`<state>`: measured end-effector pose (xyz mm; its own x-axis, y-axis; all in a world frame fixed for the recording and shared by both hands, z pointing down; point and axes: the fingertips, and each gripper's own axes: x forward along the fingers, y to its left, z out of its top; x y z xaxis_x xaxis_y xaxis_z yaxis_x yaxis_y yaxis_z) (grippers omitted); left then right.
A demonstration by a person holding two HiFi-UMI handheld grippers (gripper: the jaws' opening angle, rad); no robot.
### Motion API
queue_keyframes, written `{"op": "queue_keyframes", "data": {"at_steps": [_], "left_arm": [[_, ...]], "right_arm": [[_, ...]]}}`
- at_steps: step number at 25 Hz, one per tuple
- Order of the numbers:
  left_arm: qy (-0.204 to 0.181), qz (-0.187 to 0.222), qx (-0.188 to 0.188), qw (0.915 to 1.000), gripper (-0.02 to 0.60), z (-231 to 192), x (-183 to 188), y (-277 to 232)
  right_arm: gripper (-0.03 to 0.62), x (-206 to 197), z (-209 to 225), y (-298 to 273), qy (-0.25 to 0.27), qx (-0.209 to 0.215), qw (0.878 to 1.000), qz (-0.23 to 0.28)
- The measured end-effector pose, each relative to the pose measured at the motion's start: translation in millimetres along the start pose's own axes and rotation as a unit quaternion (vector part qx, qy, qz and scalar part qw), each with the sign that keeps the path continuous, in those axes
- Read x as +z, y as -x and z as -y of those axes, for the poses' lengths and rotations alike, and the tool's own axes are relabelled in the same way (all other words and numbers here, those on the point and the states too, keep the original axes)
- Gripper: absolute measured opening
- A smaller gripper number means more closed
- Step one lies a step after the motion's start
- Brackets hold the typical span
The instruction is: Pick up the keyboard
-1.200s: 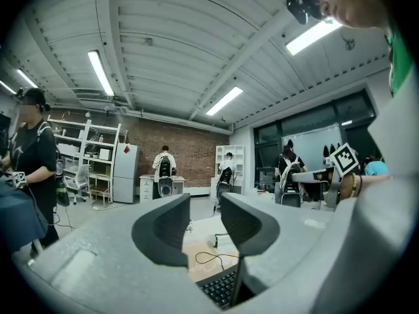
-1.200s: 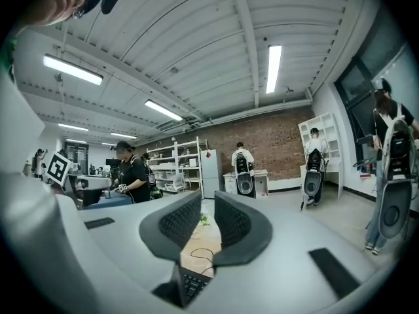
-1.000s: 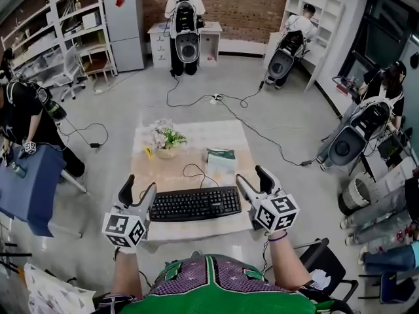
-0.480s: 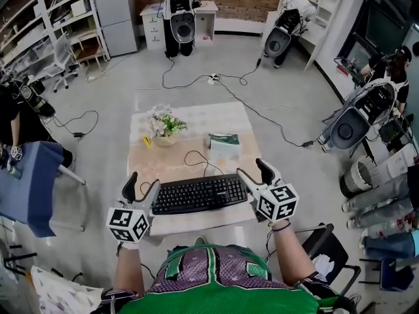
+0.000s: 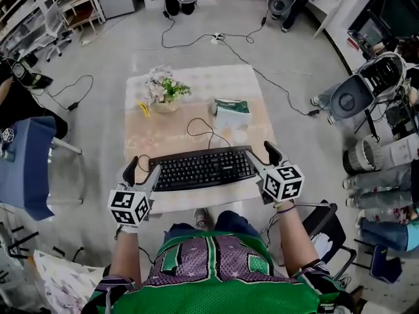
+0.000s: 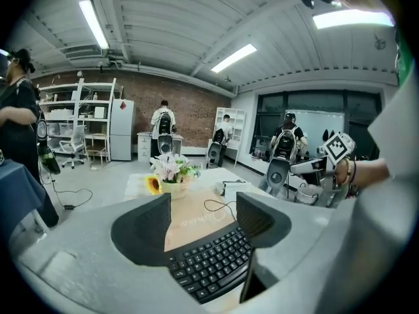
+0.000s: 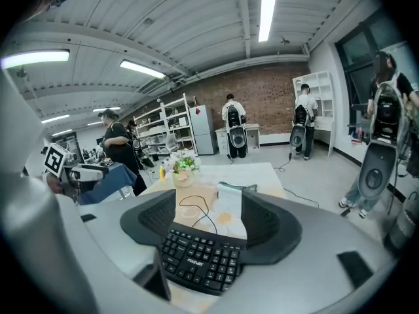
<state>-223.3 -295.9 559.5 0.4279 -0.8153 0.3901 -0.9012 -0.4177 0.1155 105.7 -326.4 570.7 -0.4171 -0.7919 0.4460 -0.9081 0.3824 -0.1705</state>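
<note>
Briefly, as things stood.

Item: keyboard (image 5: 201, 168), black and corded. It lay flat along the near edge of the table (image 5: 196, 77), its cable (image 5: 200, 131) looping away toward the far side.

Item: left gripper (image 5: 140, 171). My fingers stood apart with the keyboard's left end between them; whether the pads touched it I could not tell.

Item: right gripper (image 5: 260, 157). My fingers were likewise apart, straddling the right end, with nothing clamped.

Item: flower pot (image 5: 162, 93) and green-and-white packet (image 5: 230, 113). Both sat beyond the keyboard, the packet near its far right corner.

Risks, as I judged them:
- Closing one side before the other would likely skew the board or shove it off the near edge.
- A shallow bite on the thin ends could let it sag or slip out.
- Uneven lifting would tilt it.
- The trailing cable might snag, or drag the packet, as the board rose.
</note>
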Motion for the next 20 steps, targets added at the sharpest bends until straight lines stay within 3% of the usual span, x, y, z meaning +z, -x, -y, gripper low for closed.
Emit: {"op": "queue_keyframes", "data": {"at_steps": [7,14,20], "left_arm": [[0.002,-0.057,0.013,0.9983,0.301,-8,-51,-32],[0.06,-0.107,0.036,0.9918,0.301,-25,-115,-42],[0.055,-0.154,0.051,0.9852,0.301,-36,-161,-53]], "right_arm": [[0.299,-58,23,-31,-0.013,-0.006,0.998,-0.06],[0.299,-110,39,-50,-0.04,-0.006,0.994,-0.105],[0.299,-148,55,-64,-0.05,-0.011,0.988,-0.144]]}}
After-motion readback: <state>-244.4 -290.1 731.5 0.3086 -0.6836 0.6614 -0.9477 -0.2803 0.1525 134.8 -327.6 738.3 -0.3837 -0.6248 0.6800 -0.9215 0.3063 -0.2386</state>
